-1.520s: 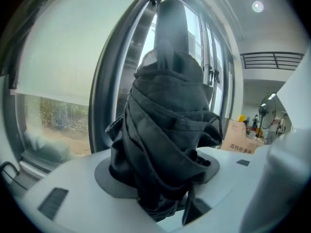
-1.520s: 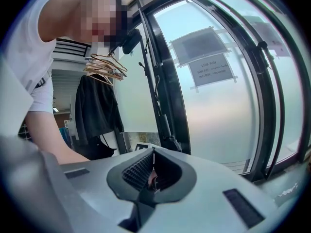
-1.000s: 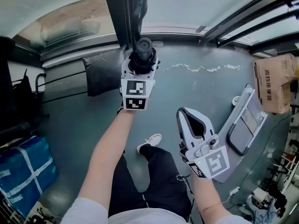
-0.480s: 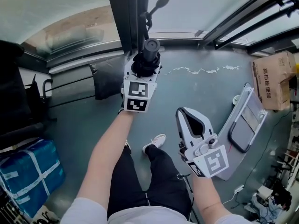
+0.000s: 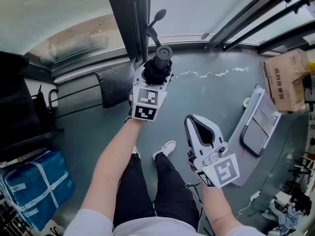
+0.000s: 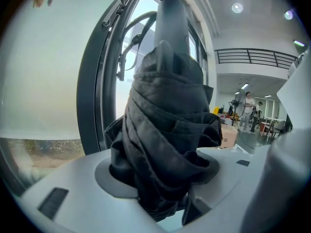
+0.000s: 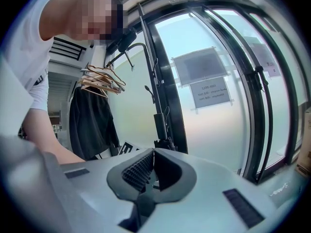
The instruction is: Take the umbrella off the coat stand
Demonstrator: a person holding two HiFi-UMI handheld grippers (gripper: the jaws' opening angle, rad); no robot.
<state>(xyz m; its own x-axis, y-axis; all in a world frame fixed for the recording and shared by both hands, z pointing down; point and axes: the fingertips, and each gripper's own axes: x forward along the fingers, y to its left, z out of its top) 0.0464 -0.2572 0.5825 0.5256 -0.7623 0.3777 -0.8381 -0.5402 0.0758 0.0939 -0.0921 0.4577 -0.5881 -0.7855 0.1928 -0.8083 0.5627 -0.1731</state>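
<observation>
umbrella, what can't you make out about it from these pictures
- Lower end of the umbrella: hidden under the left gripper in the head view, and behind the jaws in the left gripper view.
- Whether it touches the coat stand: the umbrella's top hides this in the head view.

the floor [image 5: 206, 97] was smooth grey-blue concrete, with a ragged white scuff [image 5: 206, 73] running across it near the wall. tall frosted glass panels [image 5: 59, 14] let in pale daylight, set between dark metal frame posts [image 5: 123, 18]. two paper notices [image 7: 211, 93] were stuck on one pane, their print too small to read. a printed cardboard box [image 5: 283, 80] stood at the right edge, and beside it on the floor lay a flat grey piece, perhaps a folded chair [image 5: 258, 127]. a blue bundle strapped with pale tape [image 5: 34, 181] sat at the lower left. further inside, a railed balcony [image 6: 252, 56] ran under round ceiling lights [image 6: 237, 7].
</observation>
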